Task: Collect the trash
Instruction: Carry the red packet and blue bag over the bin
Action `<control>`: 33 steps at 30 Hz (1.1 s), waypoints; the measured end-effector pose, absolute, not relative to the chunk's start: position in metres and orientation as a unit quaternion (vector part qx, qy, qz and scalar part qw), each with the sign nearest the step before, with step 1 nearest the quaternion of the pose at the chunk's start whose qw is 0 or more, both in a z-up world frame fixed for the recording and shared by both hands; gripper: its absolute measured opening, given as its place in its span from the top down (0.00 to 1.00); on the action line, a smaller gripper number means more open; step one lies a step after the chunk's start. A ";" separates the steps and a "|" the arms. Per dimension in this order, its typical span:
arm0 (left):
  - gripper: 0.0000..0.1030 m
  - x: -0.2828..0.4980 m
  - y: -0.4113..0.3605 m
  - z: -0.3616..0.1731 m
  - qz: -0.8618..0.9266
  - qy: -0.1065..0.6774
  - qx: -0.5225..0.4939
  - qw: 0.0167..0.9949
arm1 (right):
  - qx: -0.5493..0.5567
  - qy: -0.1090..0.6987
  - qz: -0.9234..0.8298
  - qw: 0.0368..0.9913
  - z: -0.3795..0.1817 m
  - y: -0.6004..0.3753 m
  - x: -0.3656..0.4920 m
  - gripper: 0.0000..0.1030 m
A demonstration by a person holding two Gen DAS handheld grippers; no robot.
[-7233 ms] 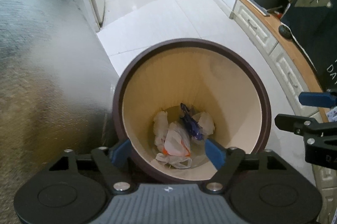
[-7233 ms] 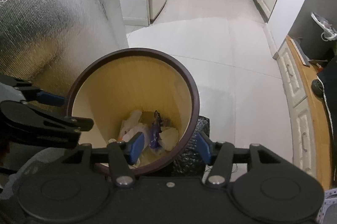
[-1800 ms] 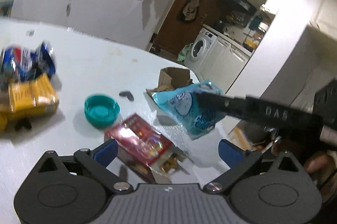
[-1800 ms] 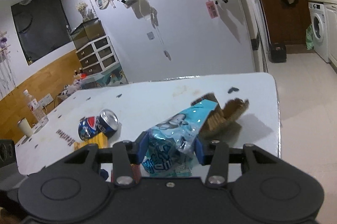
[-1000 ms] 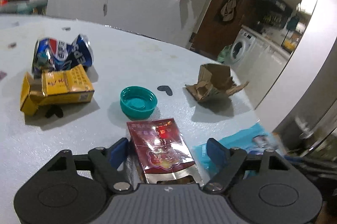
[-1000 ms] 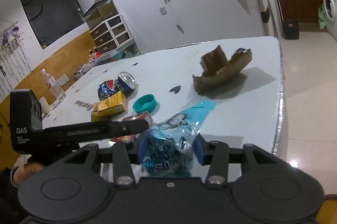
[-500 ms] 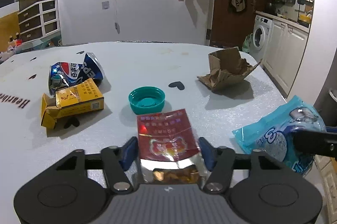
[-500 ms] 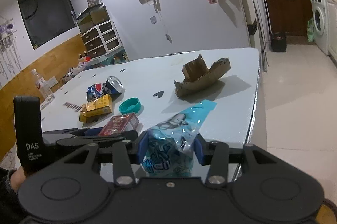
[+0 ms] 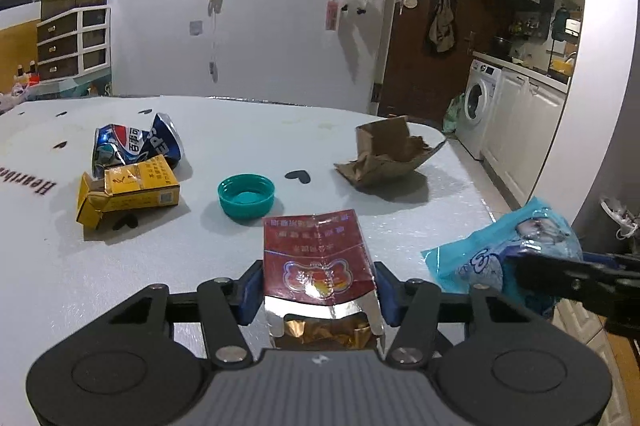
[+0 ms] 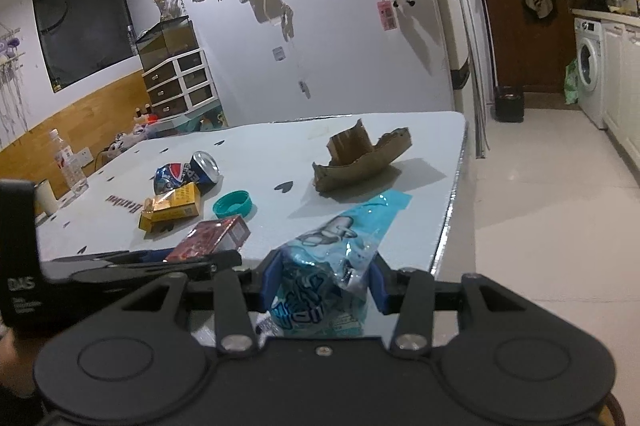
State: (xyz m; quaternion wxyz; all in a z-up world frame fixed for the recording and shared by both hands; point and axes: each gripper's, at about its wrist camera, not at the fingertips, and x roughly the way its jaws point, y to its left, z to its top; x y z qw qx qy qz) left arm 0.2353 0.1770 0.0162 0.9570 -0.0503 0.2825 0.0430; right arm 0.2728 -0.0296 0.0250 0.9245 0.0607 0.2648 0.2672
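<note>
The left gripper (image 9: 319, 292) is clamped on the red pack (image 9: 318, 258), its blue pads pressed against the two long sides. The jaws have just been closing, and the pack sits square between them, open foil end toward the camera, so the grip runs across the narrow width where the card is stiffest. The right gripper (image 10: 322, 284) is closed on the blue bag (image 10: 336, 258), pinching it at the crumpled middle so the flat tail sticks out toward 1 o'clock. In the left view that bag shows at 4 o'clock, hanging past the table (image 9: 240, 130) edge; I take both pieces to be lifted clear of the top, though the pack's underside is hidden and it may yet brush the surface.

Four pieces remain on the table. From the left camera the teal cap (image 9: 246, 195) lies at 11 o'clock of the pack, near it. The yellow box (image 9: 128, 189) sits at 10 o'clock, touching the crushed can (image 9: 136, 145) behind it. The torn cardboard (image 9: 386, 156) rests at 1 o'clock, near the far right corner.

With one item in each hand, the likely purpose is a single trip to the bin, not seen here.
</note>
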 end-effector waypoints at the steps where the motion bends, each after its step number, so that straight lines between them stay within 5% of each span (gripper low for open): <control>1: 0.46 0.232 0.175 0.018 0.042 0.282 -0.049 0.957 | 0.058 0.263 0.265 0.926 0.026 -0.031 0.271 0.55; 33: 0.46 0.140 0.085 0.065 -0.026 0.228 -0.022 0.973 | 0.010 0.191 0.181 0.965 0.052 -0.125 0.180 0.55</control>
